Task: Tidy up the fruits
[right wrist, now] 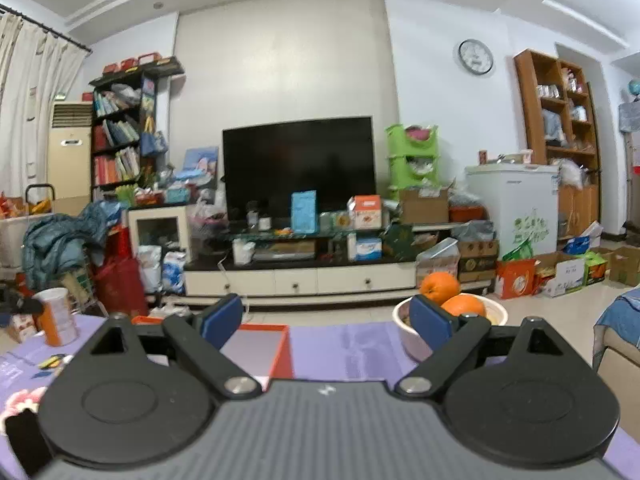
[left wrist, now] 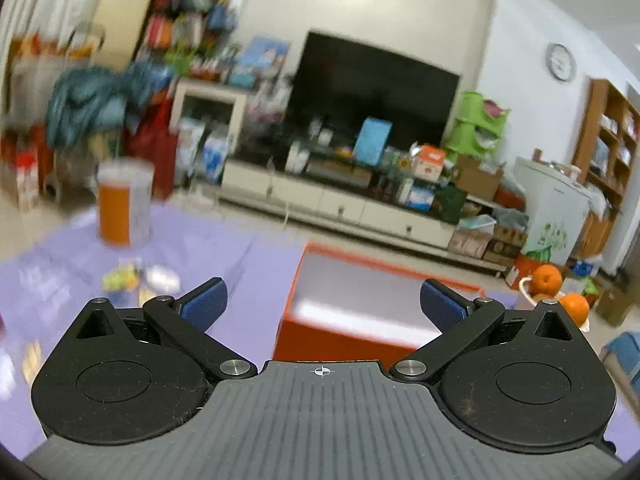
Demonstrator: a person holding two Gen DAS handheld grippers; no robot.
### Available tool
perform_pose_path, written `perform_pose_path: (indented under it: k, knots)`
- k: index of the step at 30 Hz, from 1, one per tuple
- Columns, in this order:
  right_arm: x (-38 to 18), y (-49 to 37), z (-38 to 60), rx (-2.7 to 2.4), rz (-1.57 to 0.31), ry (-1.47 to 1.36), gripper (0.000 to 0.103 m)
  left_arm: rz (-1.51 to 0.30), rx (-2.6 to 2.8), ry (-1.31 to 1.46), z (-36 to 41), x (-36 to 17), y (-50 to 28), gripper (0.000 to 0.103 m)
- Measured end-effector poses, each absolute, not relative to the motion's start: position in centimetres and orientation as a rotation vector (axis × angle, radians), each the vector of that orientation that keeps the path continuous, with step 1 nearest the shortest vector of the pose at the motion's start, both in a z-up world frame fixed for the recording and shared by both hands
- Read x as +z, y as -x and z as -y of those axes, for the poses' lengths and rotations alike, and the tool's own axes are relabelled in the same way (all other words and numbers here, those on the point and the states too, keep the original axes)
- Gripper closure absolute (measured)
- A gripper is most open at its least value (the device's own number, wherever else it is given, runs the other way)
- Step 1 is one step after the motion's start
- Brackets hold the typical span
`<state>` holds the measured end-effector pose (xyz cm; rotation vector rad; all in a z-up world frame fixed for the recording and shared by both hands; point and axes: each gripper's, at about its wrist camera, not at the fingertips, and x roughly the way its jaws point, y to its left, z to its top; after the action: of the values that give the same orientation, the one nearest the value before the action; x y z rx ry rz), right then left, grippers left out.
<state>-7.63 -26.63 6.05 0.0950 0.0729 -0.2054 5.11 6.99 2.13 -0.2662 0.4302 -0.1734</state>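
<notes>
Location: a home living room. Indicators: a large television [right wrist: 299, 168] on a low media cabinet [right wrist: 300, 280], a bookshelf [right wrist: 120, 144], curtains [right wrist: 28, 92], a wall clock [right wrist: 475, 56].

The right gripper [right wrist: 326, 318] has its jaws wide apart, with nothing between them. Behind it, two oranges [right wrist: 450, 296] sit in a white bowl [right wrist: 412, 340], near an orange box [right wrist: 280, 350], seemingly empty, on the purple table [right wrist: 352, 346].

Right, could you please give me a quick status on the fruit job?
Left tongs open, empty. Right tongs open, empty. Oranges piled in white bowl, red box beside it empty. Nothing blocking.
</notes>
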Motion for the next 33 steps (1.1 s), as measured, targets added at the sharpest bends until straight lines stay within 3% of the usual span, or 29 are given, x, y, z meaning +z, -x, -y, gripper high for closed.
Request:
perform_pose_path:
  k: [3,11,17,22,26,33]
  knots:
    - [5.9,6.3,27.0,-0.227,-0.103,-0.104,0.012,-0.586,-0.172,0.251,-6.6,-0.2,-7.3,0.025]
    - [4.8,-0.1,25.5,-0.218,-0.369,-0.035,0.012,-0.714,-0.096,0.054,-4.8,-2.6,-8.3,0.025]
    - [4.1,-1.6,23.3,-0.199,-0.407,0.008,0.012,-0.688,-0.047,0.05,-7.3,-2.9,-7.5,0.025]
    - [-0.6,-1.1,23.1,-0.179,-0.425,0.025,0.012,-0.783,-0.24,-0.04,-3.9,-4.8,-6.8,0.026]
    - [-1.2,-0.8,24.0,-0.181,-0.425,0.024,0.012,-0.761,-0.25,-0.088,-3.5,-4.5,-5.8,0.025]
    - [-1.0,-0.2,25.7,-0.196,-0.377,-0.019,0.012,-0.752,-0.263,0.102,-5.5,-2.9,-5.6,0.025]
